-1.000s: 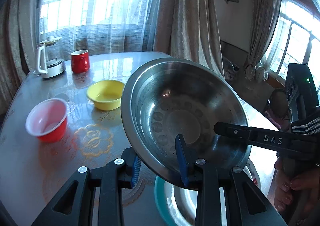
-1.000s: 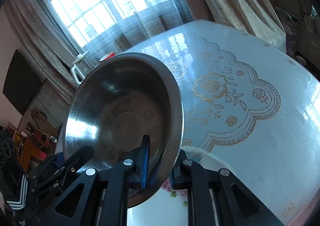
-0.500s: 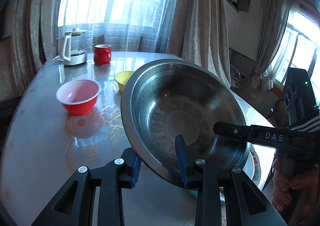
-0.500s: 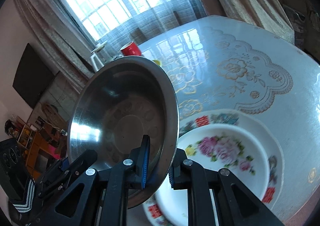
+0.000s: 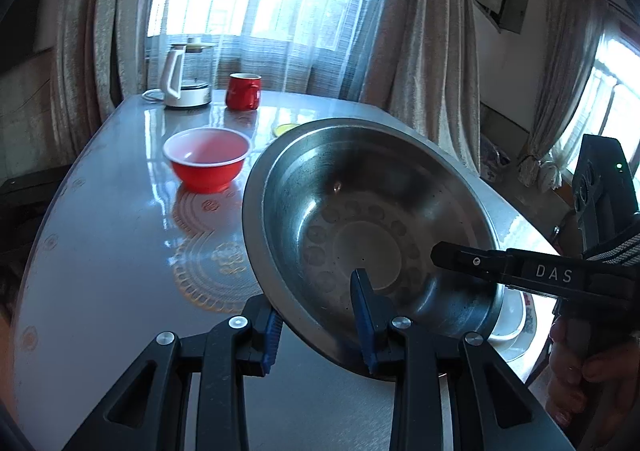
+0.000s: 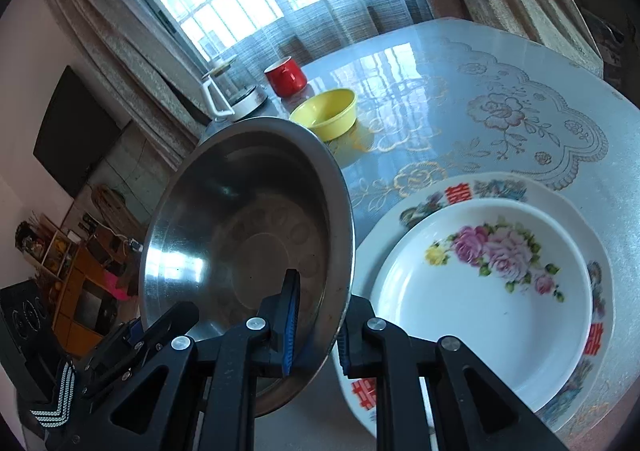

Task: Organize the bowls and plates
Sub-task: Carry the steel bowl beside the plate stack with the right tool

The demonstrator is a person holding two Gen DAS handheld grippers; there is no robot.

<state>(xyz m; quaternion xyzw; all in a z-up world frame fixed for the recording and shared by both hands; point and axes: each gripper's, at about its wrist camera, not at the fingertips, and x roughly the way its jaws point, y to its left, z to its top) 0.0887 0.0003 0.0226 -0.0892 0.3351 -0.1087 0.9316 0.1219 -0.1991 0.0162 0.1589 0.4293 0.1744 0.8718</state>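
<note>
While both grippers clamp its rim from opposite sides, the steel bowl (image 5: 372, 227) hangs tilted above the table (image 5: 112, 259): the left gripper (image 5: 320, 327) grasps the near rim, the right gripper (image 6: 316, 327) pinches the other side. Just beyond, near the table's front edge, a white floral bowl (image 6: 480, 283) sits in a patterned plate (image 6: 460, 191). Farther back stand a red bowl (image 5: 206, 159), a yellow bowl (image 6: 326, 113), a red mug (image 5: 243, 91) and a kettle (image 5: 184, 77) at the far edge.

Your left gripper (image 5: 320, 325) and right gripper (image 6: 316, 325) both sit low in frame, each clamped on the steel bowl's (image 5: 372, 235) rim.
</note>
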